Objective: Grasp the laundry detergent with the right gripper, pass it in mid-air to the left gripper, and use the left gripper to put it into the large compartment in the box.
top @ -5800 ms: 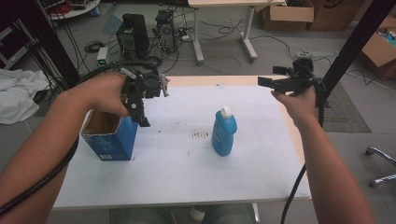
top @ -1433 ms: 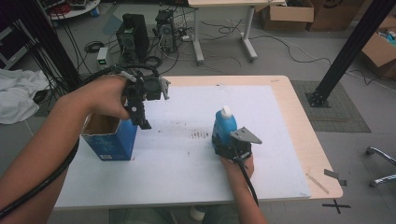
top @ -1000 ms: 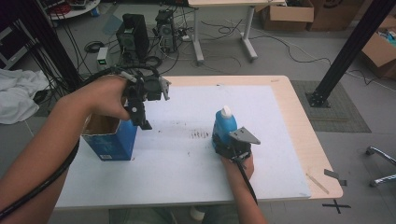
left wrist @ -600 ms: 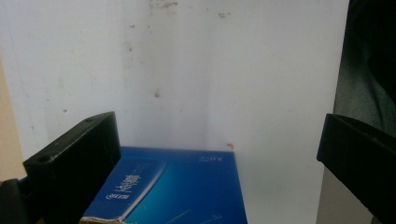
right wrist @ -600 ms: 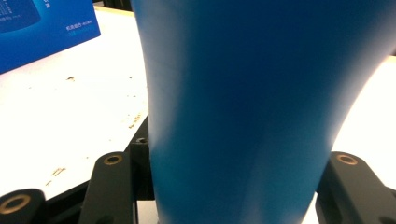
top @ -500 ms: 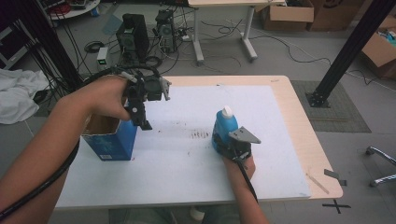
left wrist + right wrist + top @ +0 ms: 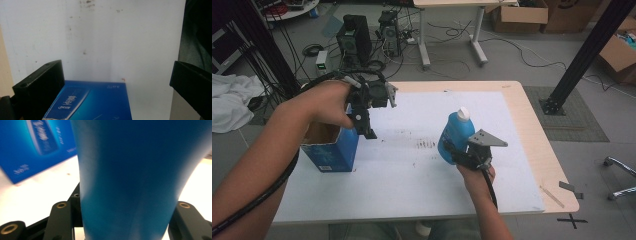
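White worktop (image 7: 402,165) below; my right tongs (image 7: 460,151) clamp the blue bottle (image 7: 454,134), left tongs (image 7: 364,120) gape over the box (image 7: 332,152): I'd carry it upright.

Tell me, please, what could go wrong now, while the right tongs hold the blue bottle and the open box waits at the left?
1. The right tongs grip the blue bottle low on its body, so the tall top with the white cap may tip or slip.
2. The left tongs stand open over the corner of the blue box; the bottle could hit them or the box rim and push the box over.
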A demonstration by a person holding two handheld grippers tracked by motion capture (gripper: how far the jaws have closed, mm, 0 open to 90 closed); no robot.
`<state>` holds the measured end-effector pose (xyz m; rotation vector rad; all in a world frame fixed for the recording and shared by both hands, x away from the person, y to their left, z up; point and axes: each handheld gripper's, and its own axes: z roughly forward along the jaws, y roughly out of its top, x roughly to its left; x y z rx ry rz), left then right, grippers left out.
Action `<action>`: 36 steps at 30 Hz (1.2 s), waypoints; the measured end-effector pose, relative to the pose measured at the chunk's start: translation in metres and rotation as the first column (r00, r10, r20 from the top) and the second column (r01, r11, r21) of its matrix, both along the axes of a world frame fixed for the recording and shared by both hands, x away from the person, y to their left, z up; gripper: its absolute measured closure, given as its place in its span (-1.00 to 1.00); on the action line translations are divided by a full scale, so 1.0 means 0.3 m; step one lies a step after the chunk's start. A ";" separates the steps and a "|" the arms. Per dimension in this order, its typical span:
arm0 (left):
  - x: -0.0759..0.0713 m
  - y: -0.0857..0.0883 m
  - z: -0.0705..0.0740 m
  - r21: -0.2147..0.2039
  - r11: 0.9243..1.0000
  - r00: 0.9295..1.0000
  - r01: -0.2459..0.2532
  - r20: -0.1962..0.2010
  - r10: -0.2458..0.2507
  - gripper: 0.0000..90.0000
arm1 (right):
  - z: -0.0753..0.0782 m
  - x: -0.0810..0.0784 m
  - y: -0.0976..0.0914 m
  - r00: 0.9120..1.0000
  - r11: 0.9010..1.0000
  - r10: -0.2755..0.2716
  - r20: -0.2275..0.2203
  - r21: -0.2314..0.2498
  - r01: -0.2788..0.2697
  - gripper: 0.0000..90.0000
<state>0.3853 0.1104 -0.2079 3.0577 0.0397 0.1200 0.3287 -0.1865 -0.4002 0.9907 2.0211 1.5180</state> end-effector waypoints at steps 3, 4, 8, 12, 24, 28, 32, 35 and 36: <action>-0.002 0.000 0.002 0.003 1.000 1.000 0.000 0.000 0.000 -1.00 | 0.035 0.000 -0.016 0.998 0.998 0.059 0.005 0.002 -0.059 -0.01; -0.004 0.000 0.002 0.000 1.000 1.000 -0.001 0.001 0.001 -1.00 | 0.046 0.001 -0.020 0.997 0.997 0.082 0.009 -0.003 -0.082 -0.01; -0.005 -0.003 0.005 0.007 1.000 1.000 -0.001 0.000 0.001 -1.00 | 0.081 0.003 -0.028 0.987 0.987 0.162 0.013 -0.012 -0.162 -0.01; -0.010 -0.011 0.009 0.007 1.000 1.000 0.004 0.001 -0.004 -1.00 | 0.101 0.010 -0.030 0.970 0.970 0.244 0.007 -0.015 -0.244 -0.01; -0.024 -0.043 0.015 0.014 1.000 1.000 0.027 -0.007 -0.027 -1.00 | 0.118 0.031 0.031 0.864 0.862 0.503 -0.020 -0.069 -0.503 -0.01; -0.030 -0.057 0.016 0.016 0.999 0.999 0.038 -0.012 -0.038 -1.00 | 0.111 0.042 0.053 0.829 0.826 0.559 -0.027 -0.068 -0.560 -0.01; -0.035 -0.066 0.015 0.016 0.999 0.999 0.043 -0.015 -0.043 -1.00 | 0.104 0.052 0.070 0.805 0.803 0.592 -0.031 -0.057 -0.593 -0.01; -0.041 -0.075 0.012 0.018 0.999 0.999 0.049 -0.018 -0.049 -1.00 | 0.099 0.059 0.093 0.790 0.787 0.612 -0.034 -0.063 -0.613 -0.01; -0.043 -0.080 0.010 0.017 0.999 0.999 0.051 -0.019 -0.051 -1.00 | 0.097 0.061 0.101 0.786 0.783 0.618 -0.037 -0.064 -0.619 -0.01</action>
